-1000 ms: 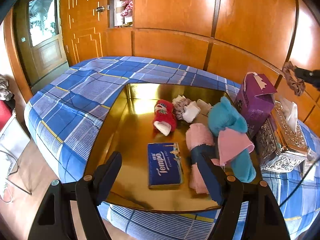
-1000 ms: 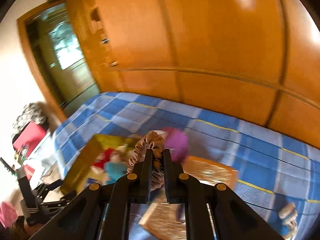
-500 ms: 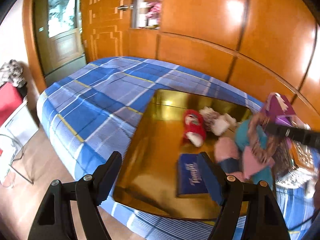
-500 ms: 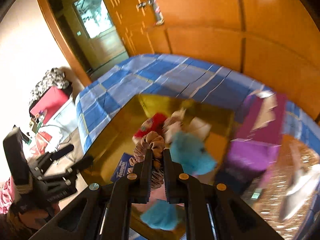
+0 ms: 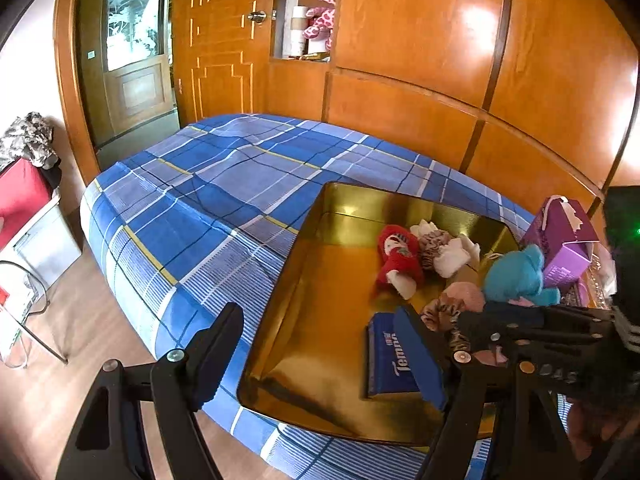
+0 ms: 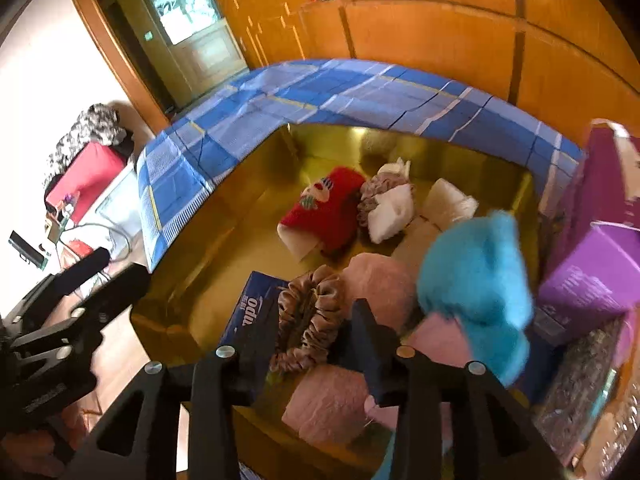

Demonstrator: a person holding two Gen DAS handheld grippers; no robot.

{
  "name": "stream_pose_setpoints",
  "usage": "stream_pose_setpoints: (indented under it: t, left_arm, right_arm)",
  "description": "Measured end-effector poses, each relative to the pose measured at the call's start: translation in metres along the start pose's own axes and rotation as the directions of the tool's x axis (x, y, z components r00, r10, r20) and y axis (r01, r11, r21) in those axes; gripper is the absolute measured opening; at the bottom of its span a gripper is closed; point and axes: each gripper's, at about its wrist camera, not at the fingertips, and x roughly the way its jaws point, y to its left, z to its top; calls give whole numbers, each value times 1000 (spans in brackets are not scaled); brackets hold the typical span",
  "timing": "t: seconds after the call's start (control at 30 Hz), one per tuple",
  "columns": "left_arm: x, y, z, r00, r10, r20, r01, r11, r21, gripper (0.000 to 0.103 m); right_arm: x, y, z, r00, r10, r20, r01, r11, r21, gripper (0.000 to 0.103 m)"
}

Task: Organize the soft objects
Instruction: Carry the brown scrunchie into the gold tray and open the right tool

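A gold tray (image 5: 304,264) (image 6: 224,236) lies on the blue plaid bed. In it are a red sock (image 5: 398,262) (image 6: 328,208), white and striped bundles (image 5: 444,248), a teal plush (image 5: 516,276) (image 6: 476,280), pink cloths (image 6: 380,284) and a blue Tempo tissue pack (image 5: 394,358) (image 6: 256,312). My right gripper (image 6: 308,332) is open over the tray, with a brown scrunchie (image 6: 310,316) (image 5: 444,312) lying between its fingers on the pack and pink cloth. My left gripper (image 5: 320,352) is open and empty at the tray's near edge.
A purple tissue box (image 5: 564,240) (image 6: 596,248) and a silver ornate box (image 6: 588,392) stand right of the tray. Wooden wardrobe panels (image 5: 420,60) rise behind the bed (image 5: 208,192). A red case (image 5: 20,196) and a wire stand (image 5: 24,320) are on the floor at left.
My right gripper swung down over the tray and opened, letting go of the brown scrunchie. My left gripper shifted left, still open.
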Motion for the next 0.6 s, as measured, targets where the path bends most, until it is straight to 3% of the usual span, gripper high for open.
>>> stream_pose_setpoints:
  t: [0.4,0.6]
  left_arm:
    - [-7,-19,-3,1000,-30,10,29,999,44,78]
    - [-14,-33,-6,999,-46,21,44,996,82,78]
  right_arm:
    - [-58,-13,-20,987,-93,129,87,995,48,39]
    - [-92,-19,-36,962,-174,210,167,985,52,39]
